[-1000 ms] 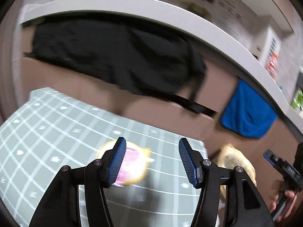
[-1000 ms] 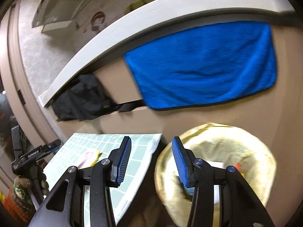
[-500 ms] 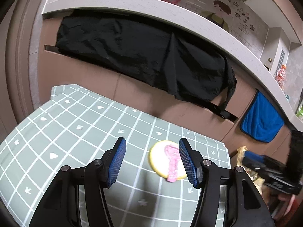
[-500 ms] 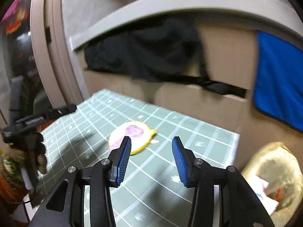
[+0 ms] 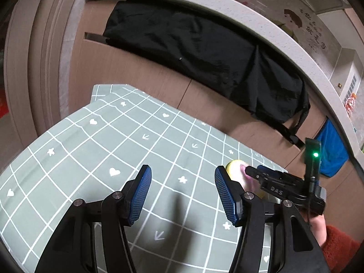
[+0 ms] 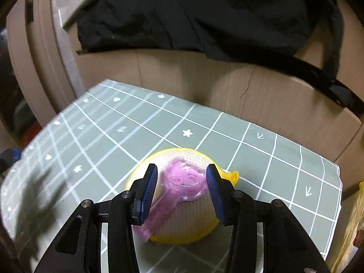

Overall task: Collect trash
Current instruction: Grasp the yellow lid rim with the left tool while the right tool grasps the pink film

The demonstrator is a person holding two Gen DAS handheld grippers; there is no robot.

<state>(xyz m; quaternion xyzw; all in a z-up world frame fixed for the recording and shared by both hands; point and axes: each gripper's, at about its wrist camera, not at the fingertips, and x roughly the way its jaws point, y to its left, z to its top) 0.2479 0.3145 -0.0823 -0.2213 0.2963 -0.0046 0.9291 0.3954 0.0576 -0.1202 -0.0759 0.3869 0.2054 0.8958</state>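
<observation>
My right gripper hangs open over a pink wrapper lying on a round yellow pad near the right edge of the green checked surface. The jaws straddle the wrapper without touching it. To grasp well, I should lower until the pads flank the crumpled pink lump, then close on it alone, leaving the pad behind. My left gripper is open and empty, nearby.

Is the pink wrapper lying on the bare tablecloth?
No, the pink wrapper lies on a round yellow pad, which rests on the tablecloth.
</observation>
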